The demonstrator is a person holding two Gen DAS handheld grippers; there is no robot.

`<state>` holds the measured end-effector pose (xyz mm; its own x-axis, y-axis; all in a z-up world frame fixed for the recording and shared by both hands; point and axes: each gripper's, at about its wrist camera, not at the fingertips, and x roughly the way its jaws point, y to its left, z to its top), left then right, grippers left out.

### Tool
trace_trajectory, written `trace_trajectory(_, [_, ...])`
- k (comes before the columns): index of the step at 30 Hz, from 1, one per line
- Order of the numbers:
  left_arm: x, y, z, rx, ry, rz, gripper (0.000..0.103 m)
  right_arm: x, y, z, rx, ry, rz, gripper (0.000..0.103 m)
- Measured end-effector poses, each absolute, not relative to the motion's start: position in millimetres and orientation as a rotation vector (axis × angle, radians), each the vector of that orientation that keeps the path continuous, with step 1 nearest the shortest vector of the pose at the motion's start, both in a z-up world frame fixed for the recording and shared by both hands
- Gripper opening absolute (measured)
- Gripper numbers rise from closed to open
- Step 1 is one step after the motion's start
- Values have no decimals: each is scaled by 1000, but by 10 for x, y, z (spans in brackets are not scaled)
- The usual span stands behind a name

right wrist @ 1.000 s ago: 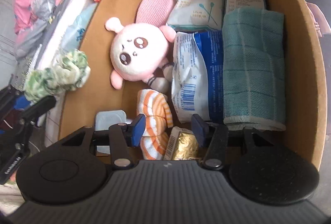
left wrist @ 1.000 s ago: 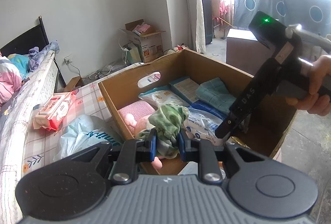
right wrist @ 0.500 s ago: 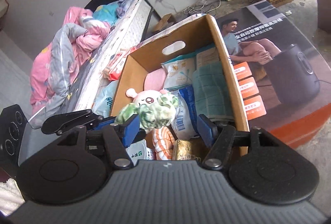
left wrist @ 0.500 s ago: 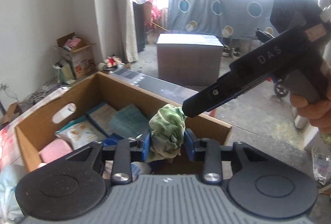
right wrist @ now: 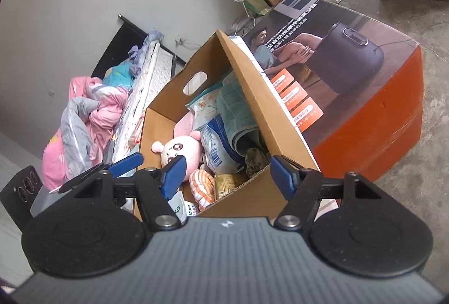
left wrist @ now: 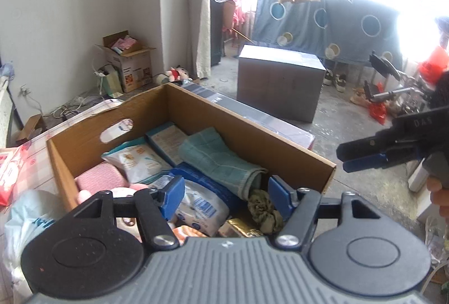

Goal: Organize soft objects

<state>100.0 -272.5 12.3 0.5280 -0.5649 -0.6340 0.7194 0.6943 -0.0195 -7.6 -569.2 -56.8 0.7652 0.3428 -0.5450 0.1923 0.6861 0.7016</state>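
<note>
An open cardboard box point(left wrist: 241, 127) holds soft things: a folded teal towel point(left wrist: 216, 155), a pink plush rabbit point(right wrist: 182, 149), an orange striped sock point(right wrist: 202, 183) and packets. A green patterned scrunchie point(left wrist: 263, 208) lies in the box's near right corner; it also shows in the right wrist view point(right wrist: 254, 159). My left gripper point(left wrist: 226, 197) is open and empty just above it. My right gripper point(right wrist: 226, 175) is open and empty, held outside the box's near corner; in the left wrist view it shows at the right point(left wrist: 362, 156).
A large orange and black appliance carton point(right wrist: 350, 73) lies beside the box. A bed with pink bedding point(right wrist: 87, 118) is to the left. A grey box point(left wrist: 280, 79) stands on the concrete floor. A blue plastic bag point(left wrist: 25, 219) lies at the box's left.
My left gripper has opened and the green scrunchie has dropped into the box's near right corner. My right gripper has drawn back to the right, away from the box.
</note>
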Motion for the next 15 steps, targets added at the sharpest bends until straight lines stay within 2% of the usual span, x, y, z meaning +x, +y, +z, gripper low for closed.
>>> trace_trajectory(2, [988, -2545, 187, 232, 650, -730, 78, -137, -5635, -581, 825, 675, 44, 70])
trace_trajectory(9, [936, -1864, 324, 125, 673, -497, 99, -294, -5172, -451, 683, 539, -81, 92])
trace_trajectory(12, [858, -1606, 324, 105, 670, -374, 102, -314, -4938, -382, 615, 517, -96, 101])
trace_trajectory(15, [762, -1359, 304, 85, 682, -285, 103, -302, -4658, -313, 511, 514, -105, 102])
